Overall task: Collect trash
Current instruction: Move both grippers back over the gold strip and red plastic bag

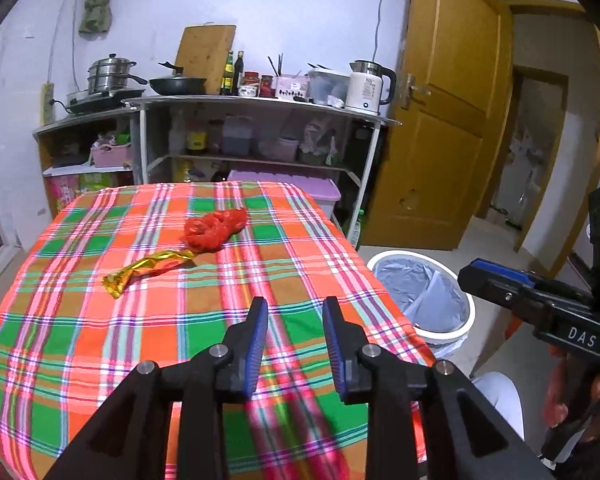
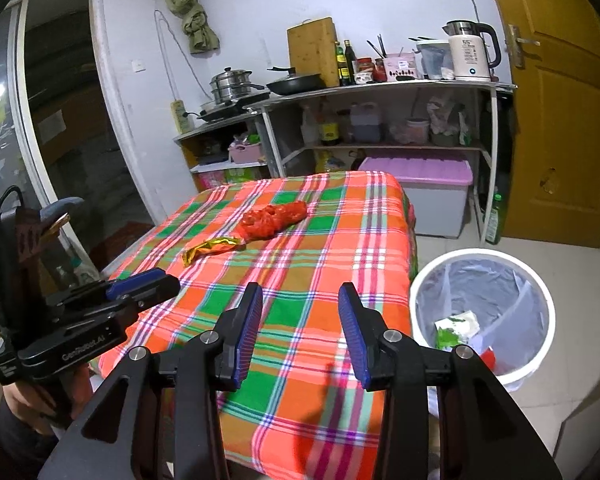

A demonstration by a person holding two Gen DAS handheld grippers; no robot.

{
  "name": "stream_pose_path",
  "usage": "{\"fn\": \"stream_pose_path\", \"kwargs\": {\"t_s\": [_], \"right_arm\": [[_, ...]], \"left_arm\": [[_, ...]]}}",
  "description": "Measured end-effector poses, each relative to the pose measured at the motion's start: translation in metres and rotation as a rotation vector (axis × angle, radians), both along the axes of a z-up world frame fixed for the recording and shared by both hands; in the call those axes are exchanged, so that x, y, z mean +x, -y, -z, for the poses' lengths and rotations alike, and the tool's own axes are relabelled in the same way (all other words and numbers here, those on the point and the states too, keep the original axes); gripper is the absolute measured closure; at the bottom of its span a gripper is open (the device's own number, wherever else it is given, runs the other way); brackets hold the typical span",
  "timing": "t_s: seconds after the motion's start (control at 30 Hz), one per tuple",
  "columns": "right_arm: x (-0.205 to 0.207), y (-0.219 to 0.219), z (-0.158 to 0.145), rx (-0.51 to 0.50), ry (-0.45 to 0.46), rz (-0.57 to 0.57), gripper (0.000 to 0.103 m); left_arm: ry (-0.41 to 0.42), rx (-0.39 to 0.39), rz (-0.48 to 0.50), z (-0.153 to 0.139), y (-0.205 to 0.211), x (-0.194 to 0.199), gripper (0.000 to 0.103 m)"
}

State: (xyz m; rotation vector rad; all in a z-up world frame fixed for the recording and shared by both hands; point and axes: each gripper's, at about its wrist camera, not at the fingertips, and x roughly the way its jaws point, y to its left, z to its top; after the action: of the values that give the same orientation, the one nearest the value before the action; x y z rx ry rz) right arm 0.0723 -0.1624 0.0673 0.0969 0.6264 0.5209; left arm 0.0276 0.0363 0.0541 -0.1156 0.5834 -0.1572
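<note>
Gold foil of the crumpled wrapper (image 1: 148, 274) and the red plastic bag (image 1: 216, 230) just beyond it lie mid-way up the plaid tablecloth (image 1: 80, 340), well ahead of both tools, while the white bin (image 2: 536, 292) with its grey liner stands on the floor off the table's right edge. The left gripper (image 1: 296, 336) hangs over the near cloth with its jaws narrowly parted and empty, the right gripper (image 2: 300, 332) wider and also empty; the wrapper looks the nearer pick, best pinched across its narrow middle with the pads low to the cloth, so the light foil does not slide away, then carried right to the bin
</note>
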Motion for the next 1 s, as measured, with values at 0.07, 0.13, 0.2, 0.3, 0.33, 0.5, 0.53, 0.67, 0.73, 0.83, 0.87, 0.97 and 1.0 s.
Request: {"fn": "stream_pose_path", "kwargs": {"t_s": [0.07, 0.13, 0.2, 0.3, 0.33, 0.5, 0.53, 0.67, 0.73, 0.83, 0.87, 0.97, 1.0], "right_arm": [[0.002, -0.005, 0.000, 0.001, -0.002, -0.004, 0.053], [0.005, -0.011, 0.001, 0.002, -0.004, -0.008, 0.053], [0.010, -0.019, 0.002, -0.008, -0.009, -0.016, 0.053], [0.017, -0.032, 0.005, -0.026, -0.015, -0.036, 0.053], [0.018, -0.035, 0.005, -0.030, -0.015, -0.040, 0.053], [0.034, -0.056, 0.009, -0.042, -0.025, -0.064, 0.053], [0.036, -0.059, 0.009, -0.045, -0.027, -0.065, 0.053], [0.049, -0.075, 0.012, -0.048, -0.033, -0.075, 0.053], [0.055, -0.083, 0.014, -0.052, -0.040, -0.080, 0.053], [0.066, -0.095, 0.019, -0.057, -0.054, -0.086, 0.053], [0.070, -0.099, 0.021, -0.060, -0.060, -0.090, 0.053], [0.080, -0.108, 0.025, -0.067, -0.069, -0.097, 0.053], [0.083, -0.111, 0.027, -0.072, -0.072, -0.098, 0.053]], "left_arm": [[0.001, -0.002, -0.012, 0.000, -0.008, -0.001, 0.075], [0.002, 0.001, -0.033, 0.001, -0.018, 0.000, 0.075], [0.000, 0.001, -0.047, 0.002, -0.027, 0.002, 0.075], [-0.004, 0.003, -0.070, 0.005, -0.043, 0.008, 0.075], [-0.005, 0.006, -0.079, 0.006, -0.048, 0.011, 0.075], [-0.010, 0.016, -0.113, 0.011, -0.076, 0.026, 0.071], [-0.012, 0.018, -0.122, 0.012, -0.083, 0.030, 0.069], [-0.019, 0.021, -0.144, 0.018, -0.105, 0.044, 0.068], [-0.026, 0.027, -0.147, 0.021, -0.114, 0.052, 0.068], [-0.039, 0.039, -0.145, 0.027, -0.125, 0.067, 0.067], [-0.042, 0.043, -0.141, 0.029, -0.128, 0.071, 0.067], [-0.049, 0.059, -0.143, 0.035, -0.138, 0.087, 0.061], [-0.051, 0.058, -0.137, 0.037, -0.141, 0.092, 0.060]]}}
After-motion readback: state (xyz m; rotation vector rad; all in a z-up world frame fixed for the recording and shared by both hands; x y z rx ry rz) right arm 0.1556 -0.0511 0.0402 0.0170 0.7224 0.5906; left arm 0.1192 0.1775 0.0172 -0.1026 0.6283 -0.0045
